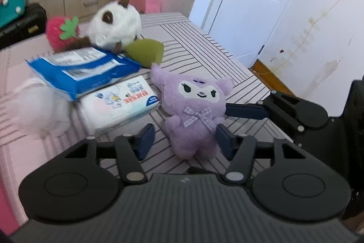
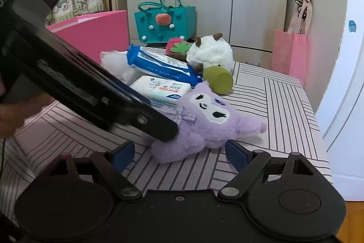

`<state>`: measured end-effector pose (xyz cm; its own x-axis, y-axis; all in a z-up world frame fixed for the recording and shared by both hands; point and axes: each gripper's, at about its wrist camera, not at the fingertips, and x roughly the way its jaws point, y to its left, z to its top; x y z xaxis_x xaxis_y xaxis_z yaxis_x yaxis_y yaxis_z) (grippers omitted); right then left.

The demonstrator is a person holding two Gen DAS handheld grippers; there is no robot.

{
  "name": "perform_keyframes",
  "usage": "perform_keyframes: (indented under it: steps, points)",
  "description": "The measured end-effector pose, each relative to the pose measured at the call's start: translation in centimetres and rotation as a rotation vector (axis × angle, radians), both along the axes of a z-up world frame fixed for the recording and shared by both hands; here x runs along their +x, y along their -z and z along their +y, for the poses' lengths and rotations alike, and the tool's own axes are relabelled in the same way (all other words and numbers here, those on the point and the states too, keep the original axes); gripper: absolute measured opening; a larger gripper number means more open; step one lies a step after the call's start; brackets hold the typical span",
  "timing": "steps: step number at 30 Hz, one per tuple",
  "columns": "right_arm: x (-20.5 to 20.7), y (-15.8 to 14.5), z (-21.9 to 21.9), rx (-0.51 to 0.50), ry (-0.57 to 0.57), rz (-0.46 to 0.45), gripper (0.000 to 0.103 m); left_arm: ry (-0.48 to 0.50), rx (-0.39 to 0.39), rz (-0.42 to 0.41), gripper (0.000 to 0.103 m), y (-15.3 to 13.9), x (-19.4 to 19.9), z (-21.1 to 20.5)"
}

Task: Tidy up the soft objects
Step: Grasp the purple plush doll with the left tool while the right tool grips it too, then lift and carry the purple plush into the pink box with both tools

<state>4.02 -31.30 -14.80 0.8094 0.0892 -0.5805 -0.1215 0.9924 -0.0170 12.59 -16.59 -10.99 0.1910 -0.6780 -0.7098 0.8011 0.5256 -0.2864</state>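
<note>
Striped bedding fills my left wrist view, where the purple plush (image 1: pixel 195 106) lies between my left tongs (image 1: pixel 185 140), spread around its lower body, pads not yet pressing; I judge the grasp is the step in hand. My right tongs (image 1: pixel 244 111) reach in beside it. Right wrist view: right tongs (image 2: pixel 179 153) spread wide before the plush (image 2: pixel 204 126), wipe packs (image 2: pixel 161 88) and green sponge (image 2: pixel 218 80) crowding behind.

We see a purple plush doll (image 1: pixel 193 111) with a checked bow, a pink striped cover (image 1: pixel 204 42), and a blue pack (image 1: pixel 84 70).
</note>
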Motion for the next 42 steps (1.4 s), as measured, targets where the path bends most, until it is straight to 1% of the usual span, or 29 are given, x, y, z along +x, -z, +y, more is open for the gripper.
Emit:
perform_keyframes:
  steps: [2, 3, 5, 6, 10, 11, 13, 14, 16, 19, 22, 25, 26, 27, 28, 29, 31, 32, 33, 34, 35, 39, 42]
  points:
    - [0.4, 0.3, -0.2, 0.012, 0.021, 0.009, 0.092, 0.013, -0.032, 0.045, 0.045, 0.4, 0.3, -0.2]
    - [0.4, 0.3, -0.4, 0.026, 0.029, 0.01, 0.092, 0.024, -0.043, 0.058, 0.045, 0.5, 0.4, -0.2]
    - [0.3, 0.3, -0.7, 0.044, 0.033, 0.007, 0.092, 0.037, -0.046, 0.075, 0.04, 0.7, 0.2, -0.4]
    - [0.3, 0.2, -0.8, 0.05, 0.036, 0.006, 0.092, 0.049, -0.047, 0.091, 0.039, 0.7, 0.2, -0.4]
    - [0.3, 0.1, -1.1, 0.046, 0.022, 0.009, 0.092, 0.067, -0.052, 0.222, 0.039, 1.1, 0.4, -0.7]
    - [0.3, 0.1, -1.0, 0.041, 0.017, 0.011, 0.092, 0.057, -0.05, 0.224, 0.039, 1.1, 0.4, -0.7]
    - [0.1, 0.1, -1.1, 0.033, 0.028, 0.008, 0.092, 0.031, -0.038, 0.177, 0.039, 0.7, 0.0, -0.5]
    - [0.1, 0.2, -1.2, 0.035, 0.039, 0.009, 0.092, 0.019, -0.032, 0.146, 0.042, 0.5, -0.2, -0.4]
    - [-0.1, 0.2, -1.6, 0.056, 0.049, 0.006, 0.092, 0.0, -0.028, 0.098, 0.043, 0.1, -0.3, -0.2]
    - [-0.1, 0.1, -2.1, 0.113, 0.074, 0.0, 0.092, -0.019, -0.043, 0.086, 0.044, -0.4, -0.1, -0.2]
    - [0.2, 0.1, -2.2, 0.162, 0.079, -0.008, 0.092, -0.028, -0.056, 0.065, 0.048, -0.7, -0.1, -0.3]
    - [0.5, 0.2, -1.8, 0.175, 0.077, -0.017, 0.092, -0.043, -0.056, 0.035, 0.049, -0.9, 0.1, -0.7]
    - [0.6, 0.2, -1.6, 0.171, 0.077, -0.02, 0.091, -0.048, -0.052, 0.023, 0.047, -0.8, 0.1, -0.9]
    - [0.6, 0.3, -1.6, 0.167, 0.079, -0.023, 0.089, -0.045, -0.039, 0.018, 0.046, -0.6, 0.1, -1.1]
    - [0.6, 0.4, -1.5, 0.163, 0.084, -0.028, 0.085, -0.039, -0.026, 0.023, 0.044, -0.3, 0.0, -1.3]
    - [0.6, 0.4, -1.4, 0.153, 0.091, -0.034, 0.08, -0.037, -0.027, 0.049, 0.041, -0.1, 0.2, -1.3]
    - [0.5, 0.5, -1.5, 0.137, 0.096, -0.042, 0.076, -0.065, -0.051, 0.134, 0.036, 0.3, 0.7, -0.9]
    - [0.3, 0.6, -1.6, 0.137, 0.093, -0.048, 0.074, -0.08, -0.062, 0.156, 0.033, 0.4, 0.9, -0.8]
    - [0.1, 0.6, -1.7, 0.136, 0.094, -0.055, 0.072, -0.082, -0.073, 0.155, 0.032, 0.5, 0.8, -0.7]
    - [0.0, 0.6, -1.7, 0.133, 0.093, -0.059, 0.063, -0.089, -0.086, 0.149, 0.031, 0.6, 0.7, -0.7]
    - [0.0, 0.6, -1.7, 0.127, 0.082, -0.057, 0.057, -0.098, -0.095, 0.149, 0.03, 0.7, 0.4, -0.7]
    - [-0.2, 0.5, -1.2, 0.114, 0.091, -0.061, 0.053, -0.114, -0.092, 0.105, 0.029, 0.6, -0.8, -0.8]
    - [-0.5, 0.2, -1.0, 0.119, 0.095, -0.056, 0.051, -0.114, -0.082, 0.09, 0.029, 0.1, -1.5, -0.8]
